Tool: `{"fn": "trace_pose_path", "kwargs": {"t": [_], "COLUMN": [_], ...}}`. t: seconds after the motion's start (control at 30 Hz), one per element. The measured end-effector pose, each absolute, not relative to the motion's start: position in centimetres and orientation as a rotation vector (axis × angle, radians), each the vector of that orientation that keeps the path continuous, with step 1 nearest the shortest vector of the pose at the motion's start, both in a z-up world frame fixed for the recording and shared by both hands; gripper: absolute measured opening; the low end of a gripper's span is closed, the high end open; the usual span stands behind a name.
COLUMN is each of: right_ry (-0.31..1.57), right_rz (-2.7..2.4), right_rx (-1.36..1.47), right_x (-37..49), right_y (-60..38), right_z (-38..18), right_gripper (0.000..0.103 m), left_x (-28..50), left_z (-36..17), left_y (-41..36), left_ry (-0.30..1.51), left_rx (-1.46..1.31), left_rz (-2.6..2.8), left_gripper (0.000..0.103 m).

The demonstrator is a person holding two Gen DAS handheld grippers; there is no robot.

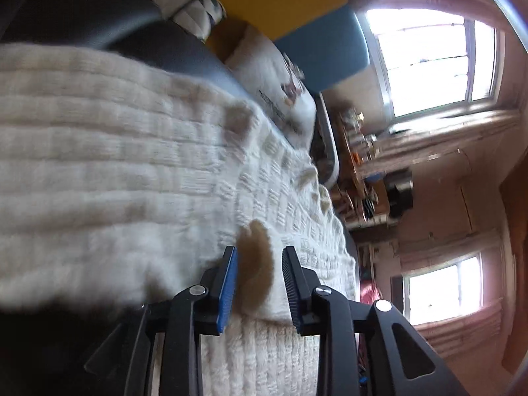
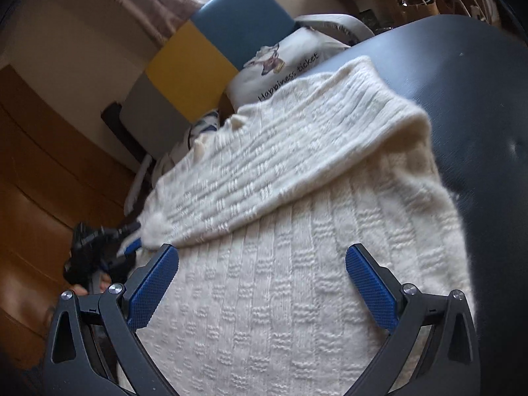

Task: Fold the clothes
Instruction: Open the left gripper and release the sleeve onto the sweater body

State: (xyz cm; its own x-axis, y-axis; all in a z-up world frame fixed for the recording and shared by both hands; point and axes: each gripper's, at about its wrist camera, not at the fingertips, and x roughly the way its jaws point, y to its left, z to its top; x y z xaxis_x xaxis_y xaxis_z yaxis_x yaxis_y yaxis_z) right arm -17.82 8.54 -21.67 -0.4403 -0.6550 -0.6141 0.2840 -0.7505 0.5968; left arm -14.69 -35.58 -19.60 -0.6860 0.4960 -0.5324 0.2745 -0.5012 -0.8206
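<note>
A cream knitted sweater with tan patches lies spread on a dark tabletop. One part of it is folded diagonally over the body. My left gripper is closed on the sweater's thick edge at a tan patch, with fabric filling the narrow gap between its blue pads. In the right wrist view, that tool's black frame shows at the folded layer's left corner. My right gripper hovers wide open just above the sweater's body, nothing between its fingers.
A white bag printed "Happiness ticket" sits beyond the sweater by a blue chair back and a yellow panel. Wooden cabinet fronts stand left. A cluttered shelf and bright windows are farther off.
</note>
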Motion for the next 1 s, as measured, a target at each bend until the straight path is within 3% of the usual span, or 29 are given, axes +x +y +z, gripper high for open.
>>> {"fn": "trace_pose_path", "kwargs": {"t": [0.17,0.27,0.47,0.67,0.83,1.0], "right_ry": [-0.514,-0.485,-0.413,-0.369,-0.33,-0.325], "right_rz": [-2.214,-2.22,-2.232,-2.24,-2.228,-2.224], "right_rx": [1.197,1.195,1.19,1.203,1.17,1.078], "right_x": [-18.0,-17.5,-16.5,-15.8,-15.7,-17.5], "right_y": [7.8,8.0,8.1,7.9,8.0,8.4], "right_z": [-21.9,-21.7,-21.0,-21.2,-20.1,-17.4], "right_gripper": [0.103,0.103,0.103,0.103,0.103,0.103], "left_x": [-17.1,-17.6,-15.2,-18.6,-17.5,-14.2], "left_z": [-19.6,-18.4,-12.1,-15.4,-16.0,-13.0], "left_y": [-34.5,-33.0,-31.3,-31.6,-32.7,-34.5], "left_ry": [-1.369,-1.177,-0.997,-0.82,-0.985,-1.193], "left_rx": [-1.231,-1.255,-0.979,-1.321,-1.286,-0.971], "left_rz": [2.315,2.432,2.618,2.741,2.708,2.707], "left_gripper": [0.027,0.005,0.006,0.006,0.016,0.022]}}
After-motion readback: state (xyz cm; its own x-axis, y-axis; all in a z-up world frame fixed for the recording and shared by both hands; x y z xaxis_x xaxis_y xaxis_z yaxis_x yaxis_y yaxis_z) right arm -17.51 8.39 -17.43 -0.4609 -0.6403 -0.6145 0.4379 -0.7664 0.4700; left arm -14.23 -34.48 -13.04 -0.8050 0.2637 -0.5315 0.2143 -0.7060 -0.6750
